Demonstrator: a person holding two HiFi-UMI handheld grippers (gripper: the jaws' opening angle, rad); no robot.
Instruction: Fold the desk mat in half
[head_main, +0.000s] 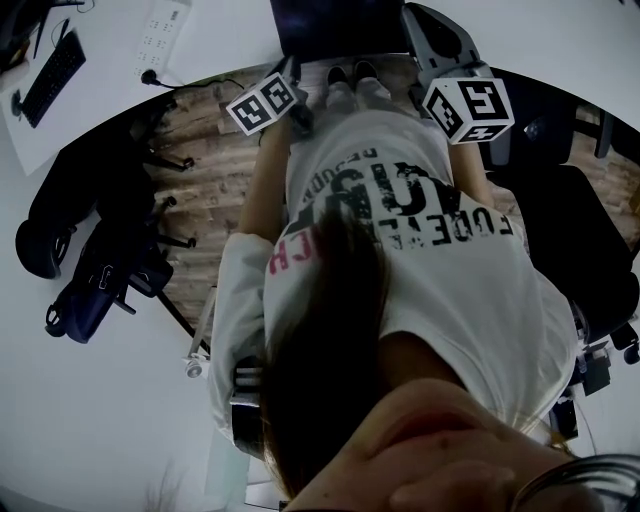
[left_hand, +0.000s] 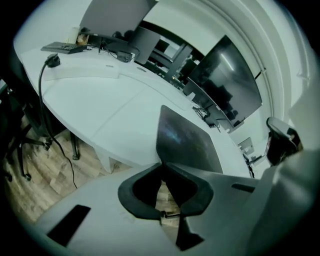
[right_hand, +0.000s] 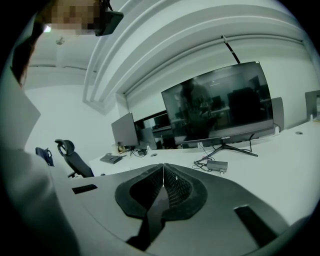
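Found the desk mat (left_hand: 185, 140) lying dark and flat on the white tabletop (left_hand: 100, 100), centre right in the left gripper view. Saw the left gripper (left_hand: 161, 165) with fingers pinched narrow on the mat's near corner. Saw the right gripper (right_hand: 162, 167) likewise closed, with a dark glossy strip trapped between its fingers, most likely the other near corner.

Judged the step as the lift for the fold. Best to raise both corners together and evenly, carry them over toward the far edge, keep the sheet taut against a crooked crease, and line up edge on edge before letting go.

Got the mat's spread and far edge only from the left gripper view. Got the big monitor (right_hand: 220, 107), upper right, only from the right gripper view, with no mat beyond the tips. Made out from the head view merely a dark patch at top centre between both grippers.
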